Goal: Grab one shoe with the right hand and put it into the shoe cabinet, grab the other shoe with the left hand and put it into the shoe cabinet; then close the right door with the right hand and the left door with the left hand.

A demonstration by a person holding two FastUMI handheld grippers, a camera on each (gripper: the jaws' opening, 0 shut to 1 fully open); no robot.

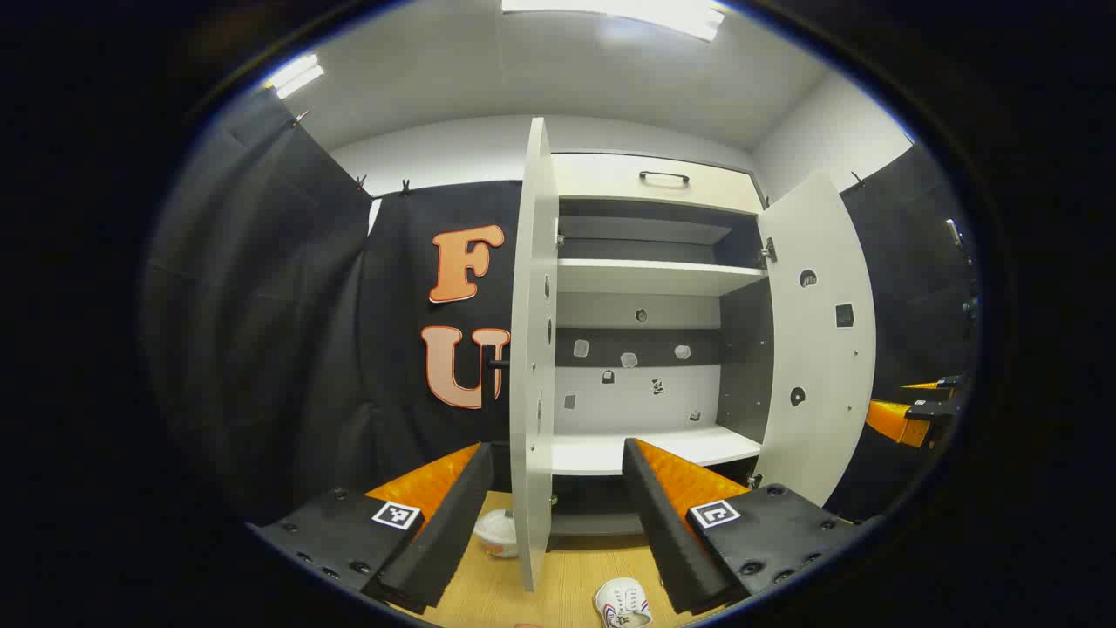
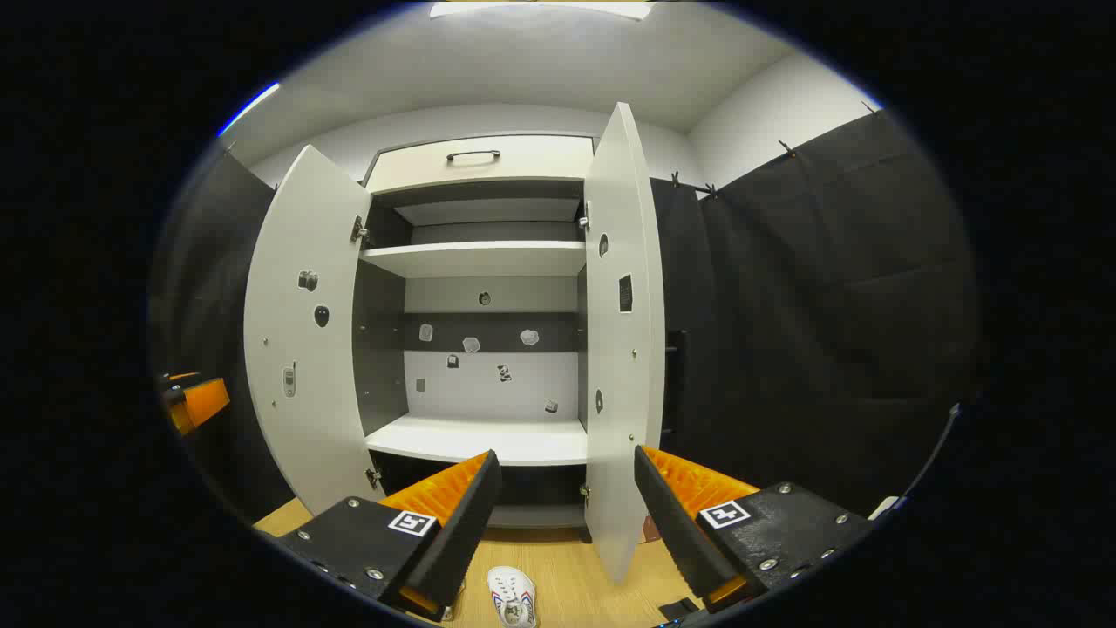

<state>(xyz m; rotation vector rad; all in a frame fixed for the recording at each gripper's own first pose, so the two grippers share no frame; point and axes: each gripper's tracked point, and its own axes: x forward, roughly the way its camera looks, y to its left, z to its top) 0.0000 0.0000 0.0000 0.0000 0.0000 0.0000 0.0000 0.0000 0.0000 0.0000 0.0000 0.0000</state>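
Shoe cabinet (image 2: 475,349): doors open for loading. Shoe (image 2: 513,597) on floor (image 2: 567,576) below; my right gripper (image 2: 562,515) and left gripper (image 1: 554,506) released, empty.

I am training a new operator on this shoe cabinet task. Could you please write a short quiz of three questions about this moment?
1. True or false: both doors of the shoe cabinet are open.
2. Where is the white shoe now? A) on the lower shelf B) on the wooden floor in front of the cabinet C) between the fingers of the right claw
3. Fill in: the right claw is ____ and holds nothing.

Key
1. True: the left door and the right door both stand open.
2. B
3. open
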